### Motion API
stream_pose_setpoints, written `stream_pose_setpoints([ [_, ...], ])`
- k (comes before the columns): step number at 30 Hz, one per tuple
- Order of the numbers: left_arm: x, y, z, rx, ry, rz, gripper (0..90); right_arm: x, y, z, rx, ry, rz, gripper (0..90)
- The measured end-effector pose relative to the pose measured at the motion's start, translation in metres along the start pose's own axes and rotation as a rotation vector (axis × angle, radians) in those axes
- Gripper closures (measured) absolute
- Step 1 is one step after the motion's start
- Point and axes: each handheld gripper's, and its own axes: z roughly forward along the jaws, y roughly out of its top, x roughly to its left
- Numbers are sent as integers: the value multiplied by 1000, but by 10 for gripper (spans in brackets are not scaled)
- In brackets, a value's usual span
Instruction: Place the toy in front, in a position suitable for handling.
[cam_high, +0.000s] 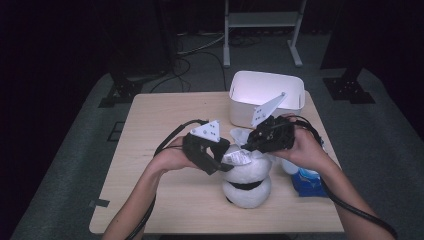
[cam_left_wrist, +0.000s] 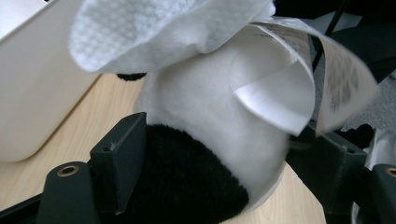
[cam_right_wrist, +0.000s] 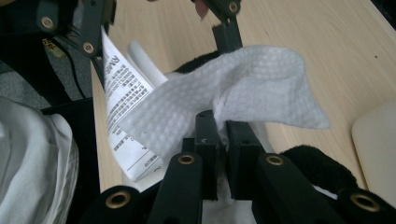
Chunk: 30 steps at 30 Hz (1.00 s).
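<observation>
Nearest you, on the pale wooden tabletop (cam_high: 165, 205), sits the black-and-white plush toy (cam_high: 246, 182), close to the front edge and a little right of centre. Your left hand-held gripper (cam_high: 223, 156) has its jaws spread around the toy's body, one jaw on each side in the left gripper view, with the printed paper label (cam_left_wrist: 299, 88) curling just above them. Your right hand-held gripper (cam_right_wrist: 222, 133) has its jaws pressed together on a white textured paper towel (cam_right_wrist: 243, 88), which drapes over the top of the toy. Just right of the toy lies a blue packet (cam_high: 307, 181), partly hidden behind your right wrist, so its print cannot be read. Farther back, near the right rear corner, stands a white plastic bin (cam_high: 245, 107); its inside is washed out by light. Beyond the tabletop you see grey carpet (cam_high: 75, 150), black cables (cam_high: 200, 52) and the white legs of a frame (cam_high: 227, 35). The room behind is too dark to make out. The toy's face is covered by the paper towel and label.
</observation>
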Motion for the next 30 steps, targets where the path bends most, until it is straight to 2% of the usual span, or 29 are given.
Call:
stream_pose_setpoints([
  [9, 3, -2, -1, 15, 23, -25, 186, -4, -18, -11, 5, -39, 30, 836],
  [14, 5, -8, 10, 18, -1, -48, 170, -6, -30, -18, 5, -46, 53, 837],
  [17, 6, -9, 17, 3, -18, -81, 135, -7, -35, -21, 3, -41, 62, 837],
  [22, 9, -13, 25, 15, -32, -115, 95, -6, -42, -23, -1, -36, 71, 839],
  [25, 10, -16, 31, 28, -54, -133, 86, -6, -44, -24, -4, -24, 76, 839],
  [30, 11, -23, 50, 14, -104, -164, 83, -5, -44, -23, -3, -8, 73, 840],
])
